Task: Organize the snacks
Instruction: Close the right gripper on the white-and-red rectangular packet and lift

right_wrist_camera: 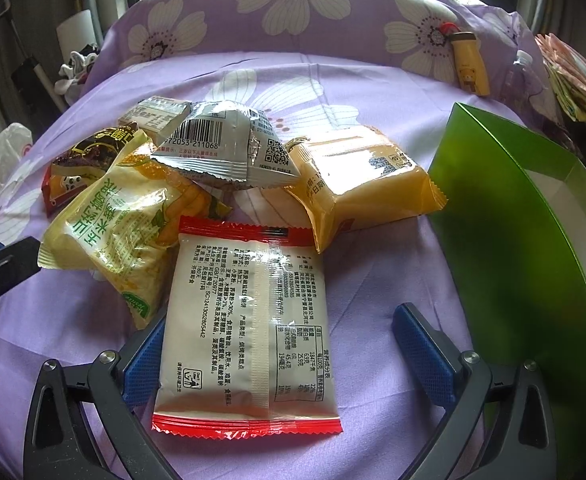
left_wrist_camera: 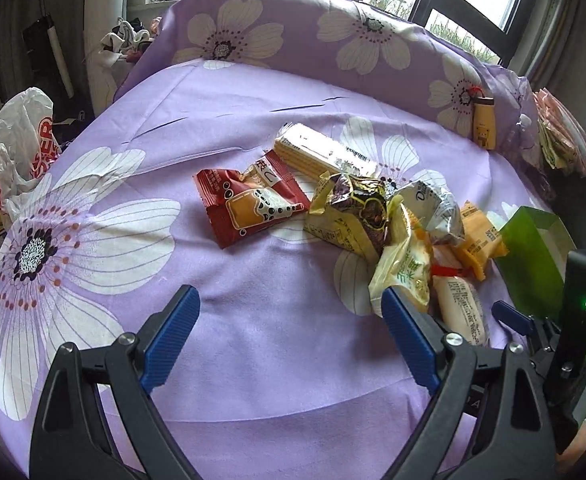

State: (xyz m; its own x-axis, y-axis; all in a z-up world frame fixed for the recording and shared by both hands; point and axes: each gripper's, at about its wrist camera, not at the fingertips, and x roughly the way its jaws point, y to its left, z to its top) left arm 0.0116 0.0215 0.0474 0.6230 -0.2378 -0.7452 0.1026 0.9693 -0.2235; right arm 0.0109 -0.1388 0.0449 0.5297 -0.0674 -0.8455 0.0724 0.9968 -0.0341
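Several snack packets lie in a pile on the purple flowered cloth. In the right wrist view a cream packet with red ends lies between the open jaws of my right gripper, its left edge over the left finger. Behind it lie a yellow-green packet, a silver packet and an orange packet. A green box stands open at the right. My left gripper is open and empty over bare cloth, left of the pile. A red packet and a wafer pack lie beyond it.
A cushion in the same purple cloth stands behind the snacks. A small yellow bottle leans on it at the right. A white and red plastic bag sits off the left edge. Folded papers lie at the far right.
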